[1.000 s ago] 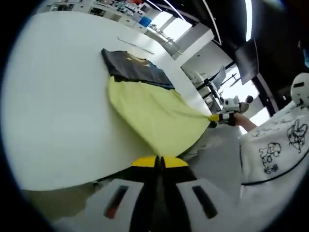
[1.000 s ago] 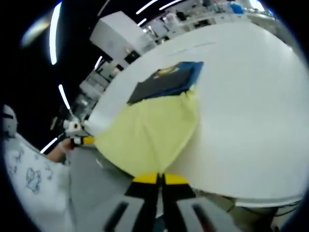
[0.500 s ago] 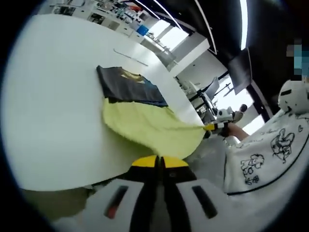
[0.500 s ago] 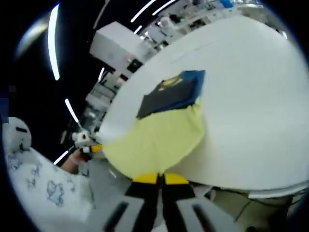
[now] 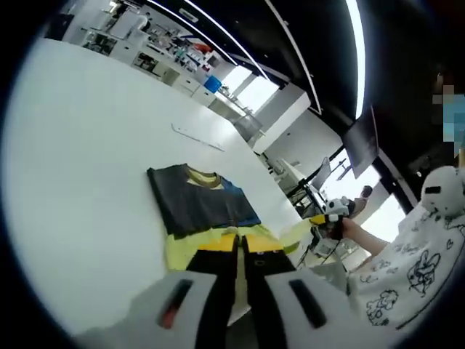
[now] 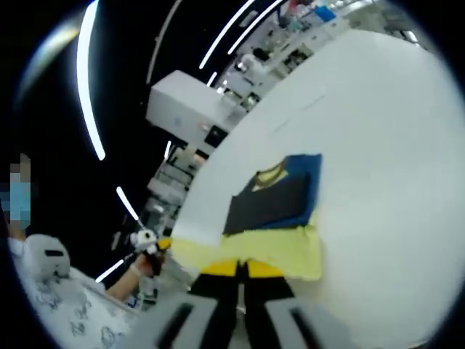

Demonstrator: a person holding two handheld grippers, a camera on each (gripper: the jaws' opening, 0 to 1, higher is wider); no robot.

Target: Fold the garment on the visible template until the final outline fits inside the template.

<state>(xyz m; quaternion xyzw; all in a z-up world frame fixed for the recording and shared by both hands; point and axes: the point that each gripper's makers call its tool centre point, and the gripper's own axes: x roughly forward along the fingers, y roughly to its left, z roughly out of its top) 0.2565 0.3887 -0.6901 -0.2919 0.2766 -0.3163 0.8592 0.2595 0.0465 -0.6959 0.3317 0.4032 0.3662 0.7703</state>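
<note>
At the near edge of the white table (image 5: 80,167), both grippers pinch the garment's yellow hem. Left gripper (image 5: 237,243): jaws together on the yellow cloth. Right gripper (image 6: 242,267): jaws likewise closed on it. The garment (image 5: 207,211) lies flat on the table, dark panel with blue edge beyond the yellow part. Person in a printed white shirt (image 5: 407,269) stands alongside.
</note>
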